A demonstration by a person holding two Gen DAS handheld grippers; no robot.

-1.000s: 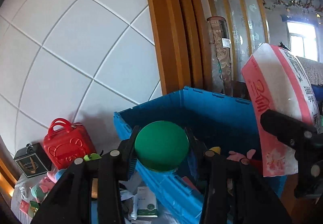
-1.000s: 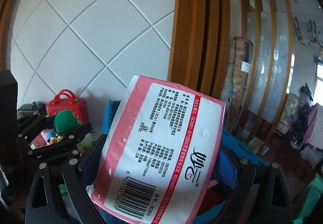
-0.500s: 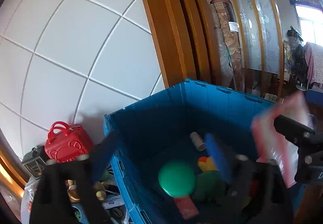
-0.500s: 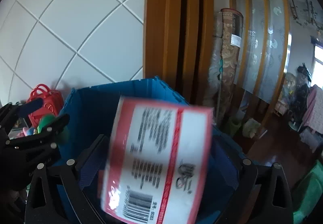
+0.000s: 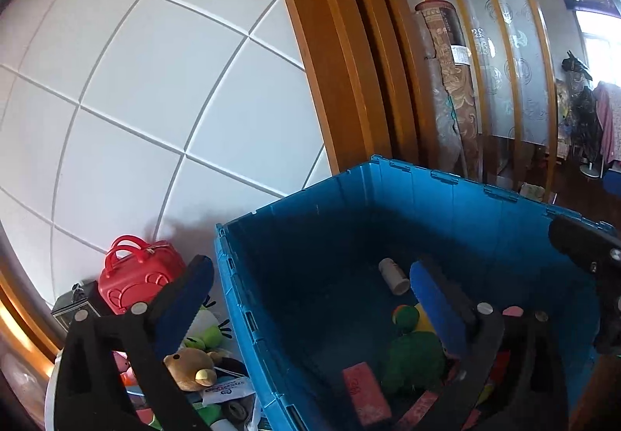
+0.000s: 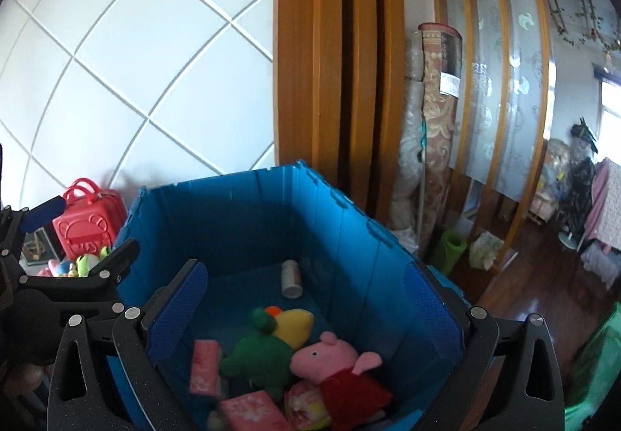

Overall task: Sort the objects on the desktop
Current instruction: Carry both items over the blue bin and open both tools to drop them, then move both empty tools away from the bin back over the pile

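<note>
A blue plastic crate (image 5: 427, 175) (image 6: 233, 182) stands below both grippers. My left gripper (image 5: 306, 276) hovers over its left rim; its jaws are opening and nothing is between them. My right gripper (image 6: 302, 276) is open and bare above the crate's middle. In the crate lie a green plush (image 6: 260, 353), a pink pig plush (image 6: 330, 357), pink tissue packs (image 6: 252, 411) and a white bottle (image 6: 291, 277). I cannot pick out the green ball among them. The left gripper's fingers (image 6: 116, 260) also show at the left edge of the right wrist view.
Left of the crate sit a red toy case (image 5: 139, 276), a black box (image 5: 73, 307), a brown bear plush (image 5: 190, 365) and other small toys. A white panelled wall and a wooden pillar (image 6: 330, 82) rise behind. A rolled carpet (image 6: 438, 120) leans at the right.
The left gripper opened and the green ball dropped into the crate. The pink tissue pack left the right gripper and fell in too. Both grippers shifted further over the crate.
</note>
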